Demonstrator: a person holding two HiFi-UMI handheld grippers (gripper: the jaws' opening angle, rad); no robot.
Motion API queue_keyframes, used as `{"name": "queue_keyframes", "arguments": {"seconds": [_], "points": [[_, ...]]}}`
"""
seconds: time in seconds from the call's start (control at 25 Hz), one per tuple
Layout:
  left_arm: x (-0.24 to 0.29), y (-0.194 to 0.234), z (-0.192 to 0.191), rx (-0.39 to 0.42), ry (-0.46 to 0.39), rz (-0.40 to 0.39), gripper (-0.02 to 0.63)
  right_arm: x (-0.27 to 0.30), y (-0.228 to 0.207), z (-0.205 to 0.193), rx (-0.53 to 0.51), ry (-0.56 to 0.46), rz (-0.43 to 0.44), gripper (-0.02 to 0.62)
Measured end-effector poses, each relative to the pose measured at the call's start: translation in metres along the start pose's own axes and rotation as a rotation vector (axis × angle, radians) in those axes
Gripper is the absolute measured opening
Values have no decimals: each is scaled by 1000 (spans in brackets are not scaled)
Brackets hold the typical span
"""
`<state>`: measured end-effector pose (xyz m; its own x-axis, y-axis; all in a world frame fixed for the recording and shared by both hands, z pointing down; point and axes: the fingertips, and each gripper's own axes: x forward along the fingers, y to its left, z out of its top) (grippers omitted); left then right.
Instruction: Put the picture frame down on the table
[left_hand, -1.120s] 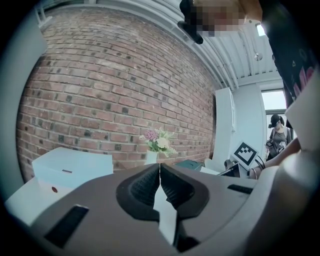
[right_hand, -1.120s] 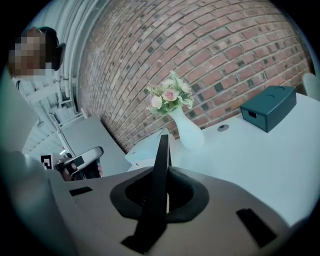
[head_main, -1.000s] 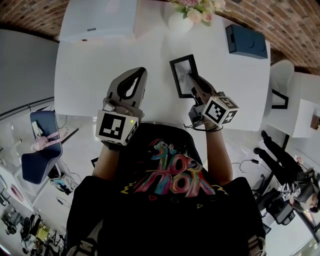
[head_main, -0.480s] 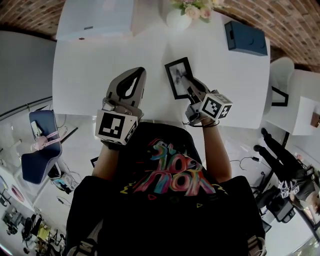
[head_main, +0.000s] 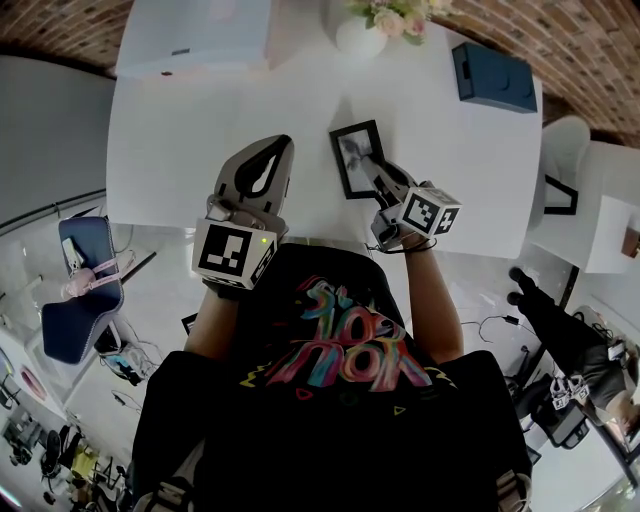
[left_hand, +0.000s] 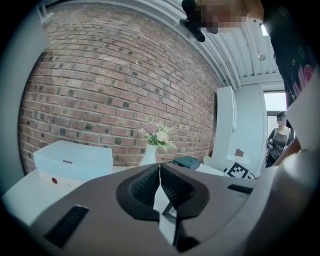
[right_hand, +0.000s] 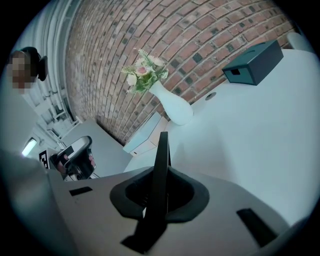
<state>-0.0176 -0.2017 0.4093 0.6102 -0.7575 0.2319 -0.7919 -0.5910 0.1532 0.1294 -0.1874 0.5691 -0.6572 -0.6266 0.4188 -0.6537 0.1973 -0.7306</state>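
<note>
Nearest the person, the left gripper (head_main: 276, 150) hovered over the tabletop (head_main: 180, 130), jaws pressed together with nothing in them. The right gripper (head_main: 372, 172) pinched the near edge of the picture frame (head_main: 356, 158). The frame sat low over the tabletop, picture side up; contact couldn't be told. Not let go yet, so setting down and release were left. Its long axis ran away from the person, toward the vase (head_main: 356, 38).

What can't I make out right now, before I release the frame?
- Head view: whether the picture frame touches the table; the right gripper covers its near edge.
- Right gripper view: the frame's face; it shows edge-on.
- Head view: the photo, too small.
</note>
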Motion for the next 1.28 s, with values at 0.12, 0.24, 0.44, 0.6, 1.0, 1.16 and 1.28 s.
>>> {"name": "queue_keyframes", "arguments": {"seconds": [0.12,0.24,0.44,0.6,1.0,1.16,1.28], "points": [[0,0,0,-1,0,3,25,1,-3,-2,12,4,6,75],[-1,1,0,-4,-1,4,25,2,-7,-3,9,13,-6,79],[1,3,-1,-6,-2,1,25,3,-19,-9,-20,45,-59,83],[5,4,0,-6,1,-6,25,4,-24,-11,-25,44,-86,103],[10,7,-1,-9,8,-16,25,9,-27,-16,-72,67,-115,187],[11,8,-2,-11,13,-22,26,10,-28,-16,-106,68,-146,212],[13,8,-1,-9,10,-27,25,11,-28,-14,-124,62,-157,224]]}}
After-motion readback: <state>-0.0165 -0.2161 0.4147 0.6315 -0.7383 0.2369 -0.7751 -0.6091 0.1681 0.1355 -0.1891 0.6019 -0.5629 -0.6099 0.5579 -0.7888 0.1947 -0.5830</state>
